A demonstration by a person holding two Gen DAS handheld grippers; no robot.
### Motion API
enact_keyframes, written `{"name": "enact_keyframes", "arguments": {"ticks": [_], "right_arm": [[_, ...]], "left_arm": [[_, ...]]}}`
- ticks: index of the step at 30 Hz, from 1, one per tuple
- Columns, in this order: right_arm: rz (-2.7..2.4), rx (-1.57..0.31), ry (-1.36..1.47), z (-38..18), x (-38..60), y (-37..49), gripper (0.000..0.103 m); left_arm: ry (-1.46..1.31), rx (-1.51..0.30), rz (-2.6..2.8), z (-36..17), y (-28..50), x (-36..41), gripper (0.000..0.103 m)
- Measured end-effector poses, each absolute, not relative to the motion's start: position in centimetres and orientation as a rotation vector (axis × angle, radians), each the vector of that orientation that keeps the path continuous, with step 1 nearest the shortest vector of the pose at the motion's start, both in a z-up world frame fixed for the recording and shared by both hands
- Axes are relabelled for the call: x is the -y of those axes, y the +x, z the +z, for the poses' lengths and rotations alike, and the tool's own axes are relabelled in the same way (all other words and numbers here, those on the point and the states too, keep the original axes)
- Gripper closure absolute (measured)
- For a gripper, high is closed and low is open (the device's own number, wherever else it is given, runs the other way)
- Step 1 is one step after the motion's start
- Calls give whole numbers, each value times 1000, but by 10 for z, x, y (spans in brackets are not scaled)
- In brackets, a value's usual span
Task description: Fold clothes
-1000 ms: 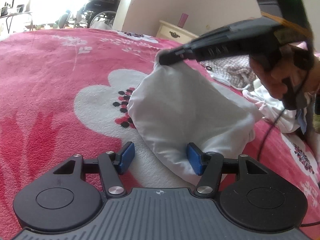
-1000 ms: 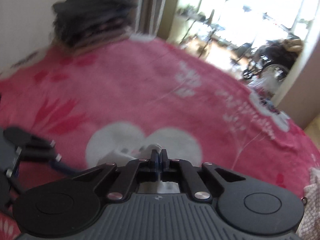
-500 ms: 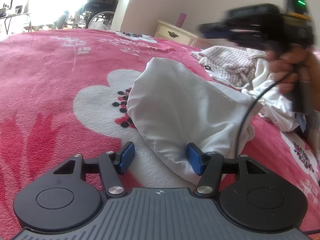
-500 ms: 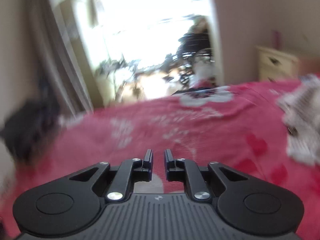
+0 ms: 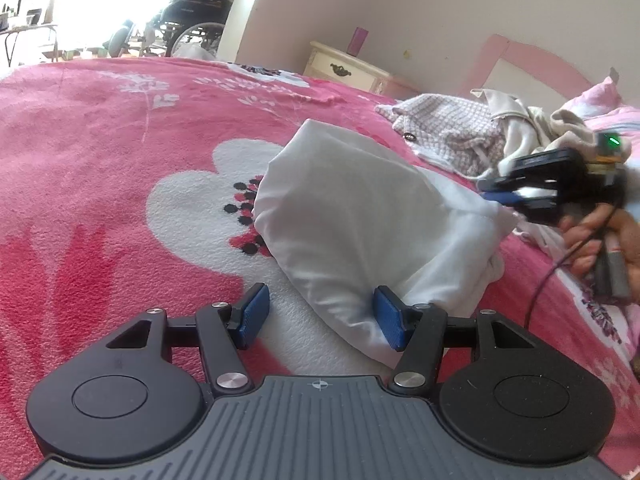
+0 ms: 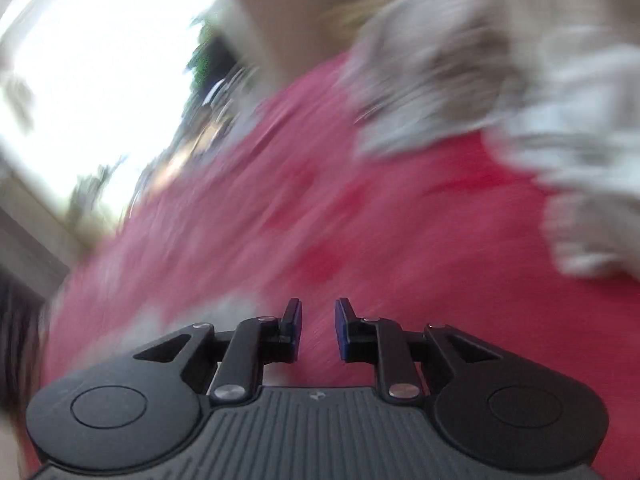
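Note:
A white garment (image 5: 360, 216) lies in a soft folded heap on the pink flowered blanket (image 5: 100, 168). My left gripper (image 5: 320, 314) stands open at the heap's near edge, its right pad (image 5: 390, 316) touching the cloth and its left pad on the blanket side. In the left wrist view my right gripper (image 5: 516, 196) hovers open past the heap's right end, held by a hand (image 5: 600, 236). The right wrist view is heavily blurred: my right gripper (image 6: 318, 328) is open with nothing between its fingers, over the blanket (image 6: 320, 220), with pale clothes (image 6: 500, 92) ahead.
A pile of unfolded clothes, a checked knit piece (image 5: 452, 132) and cream garments (image 5: 536, 124), lies at the back right near the pink headboard (image 5: 520, 60). A cream nightstand (image 5: 348, 68) stands beyond the bed. A wheelchair (image 5: 192, 16) is by the bright doorway.
My right gripper let go of the white garment's top corner, opened, and swung right and down toward the clothes pile. The garment dropped into a heap. My left gripper stayed put.

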State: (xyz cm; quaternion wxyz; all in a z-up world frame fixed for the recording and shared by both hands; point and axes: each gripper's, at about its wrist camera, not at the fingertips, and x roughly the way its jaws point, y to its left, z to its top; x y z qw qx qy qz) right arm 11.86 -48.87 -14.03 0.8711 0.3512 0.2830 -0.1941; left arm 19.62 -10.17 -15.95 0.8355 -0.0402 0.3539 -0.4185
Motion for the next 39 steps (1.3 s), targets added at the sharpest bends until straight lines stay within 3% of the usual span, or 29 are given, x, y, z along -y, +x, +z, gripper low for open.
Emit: {"name": "enact_keyframes", "arguments": {"ticks": [2,5,6,8,12,15,18,22,24,26,29,30,32,39], "right_arm": [[-389,-522,876,-133,494,90,78],[-345,-465,1065,-127,488,54,49],[-328,-460,1135,-132,483,44,43],[-286,-463,1287,-148,472,27,39],[-255,-544,1533,-196,455,26,35],[-276,-562,1561,-211,453,47,33],[-257,-547,1560,-210,455,71,20],[-286,-556,1550,-208,456,91,20],[-287,-552,1546,-206,455,97,31],[-312,-562,1546,-208,454,103,42],[-332,-543,1591,-217,452,107,80],[-337,-535,1608,-221,451,107,85],[-341,-509,1620,-218,444,104,89],[-274,-558,1644,-202,397,110,90]], "left_arm": [[-147,-781,-906,-160,203,94,45],[-332,-884,-927,-162,220,77,45],[-412,-928,-929,-164,225,72,45],[-566,-1021,-934,-170,236,64,45],[-622,-1147,-934,-173,243,75,45],[-590,-1221,-907,-173,247,92,45],[-623,-1286,-865,-175,255,102,44],[-654,-1341,-808,-177,262,112,44],[-642,-1350,-784,-175,262,117,47],[-618,-1350,-750,-172,262,123,59],[-608,-1339,-709,-169,260,125,76],[-630,-1341,-709,-169,261,121,80],[-673,-1345,-710,-169,262,112,85],[-593,-1292,-653,-142,253,33,86]]}}
